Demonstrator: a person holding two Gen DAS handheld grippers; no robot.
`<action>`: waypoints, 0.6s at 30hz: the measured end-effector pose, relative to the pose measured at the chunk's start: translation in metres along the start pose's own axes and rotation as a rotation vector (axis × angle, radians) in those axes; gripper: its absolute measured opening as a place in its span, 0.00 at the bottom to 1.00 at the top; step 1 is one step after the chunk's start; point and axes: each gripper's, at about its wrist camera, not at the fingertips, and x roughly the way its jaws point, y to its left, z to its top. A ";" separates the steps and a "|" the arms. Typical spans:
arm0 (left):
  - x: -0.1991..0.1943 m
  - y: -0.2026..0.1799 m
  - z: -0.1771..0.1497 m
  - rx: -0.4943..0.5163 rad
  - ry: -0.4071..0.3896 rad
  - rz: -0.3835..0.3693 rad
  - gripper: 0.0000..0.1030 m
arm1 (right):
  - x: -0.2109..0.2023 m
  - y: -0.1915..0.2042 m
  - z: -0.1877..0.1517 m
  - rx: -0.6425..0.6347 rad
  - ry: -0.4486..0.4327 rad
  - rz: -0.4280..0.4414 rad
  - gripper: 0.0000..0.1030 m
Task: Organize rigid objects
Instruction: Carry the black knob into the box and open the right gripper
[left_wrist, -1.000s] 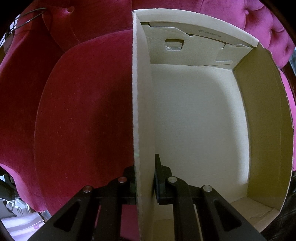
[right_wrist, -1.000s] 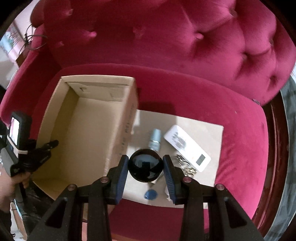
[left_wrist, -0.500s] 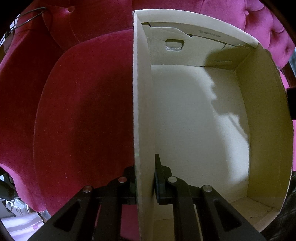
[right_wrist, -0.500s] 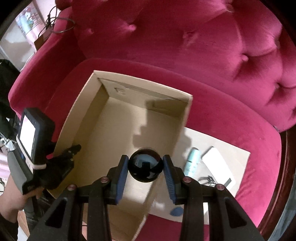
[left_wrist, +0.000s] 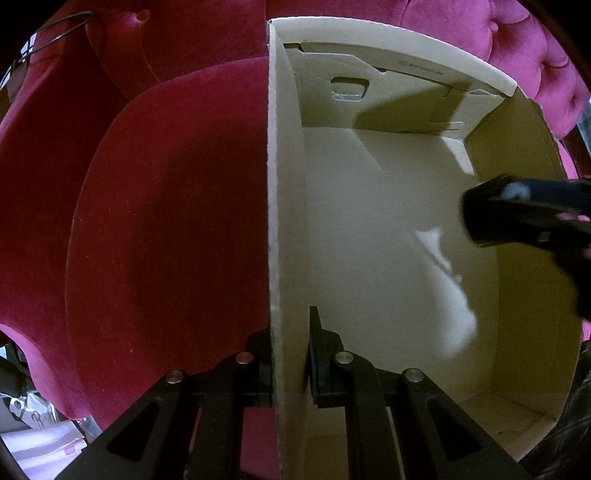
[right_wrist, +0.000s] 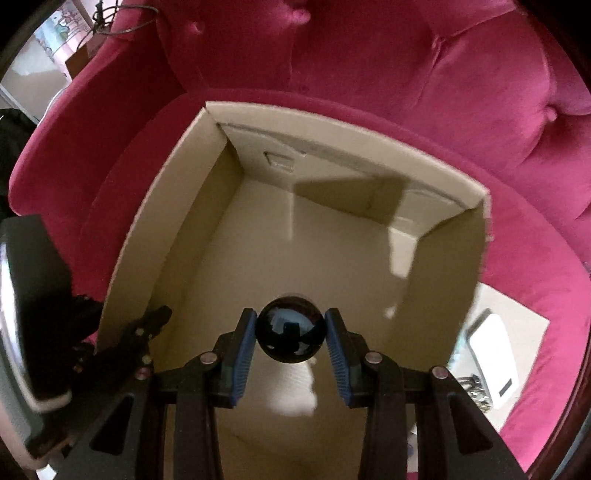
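Observation:
An open cardboard box (right_wrist: 236, 229) stands on a red velvet armchair. My left gripper (left_wrist: 290, 354) is shut on the box's left wall (left_wrist: 286, 221), one finger inside, one outside. My right gripper (right_wrist: 291, 334) is shut on a glossy black ball (right_wrist: 291, 332) and holds it above the inside of the box. The right gripper also shows in the left wrist view (left_wrist: 517, 218), reaching in over the right wall. The left gripper shows at the box's left wall in the right wrist view (right_wrist: 147, 332). The box floor is bare.
A flat cardboard sheet (right_wrist: 524, 314) lies on the seat to the right of the box, with a white rectangular device (right_wrist: 493, 354) and small metal items (right_wrist: 474, 386) on it. The chair's tufted back (right_wrist: 406, 66) rises behind the box.
My right gripper has carried the black ball left, from above the cardboard sheet to over the inside of the box. The left gripper has stayed clamped on the box wall.

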 end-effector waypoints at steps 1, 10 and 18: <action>0.000 0.000 0.001 0.000 0.001 0.000 0.12 | 0.006 0.001 0.001 0.000 0.004 0.001 0.39; 0.001 -0.001 0.001 0.000 -0.001 -0.002 0.12 | 0.040 0.008 0.003 0.006 0.041 -0.006 0.39; 0.000 0.000 0.000 -0.003 0.000 -0.003 0.12 | 0.057 0.006 0.009 0.002 0.072 -0.007 0.40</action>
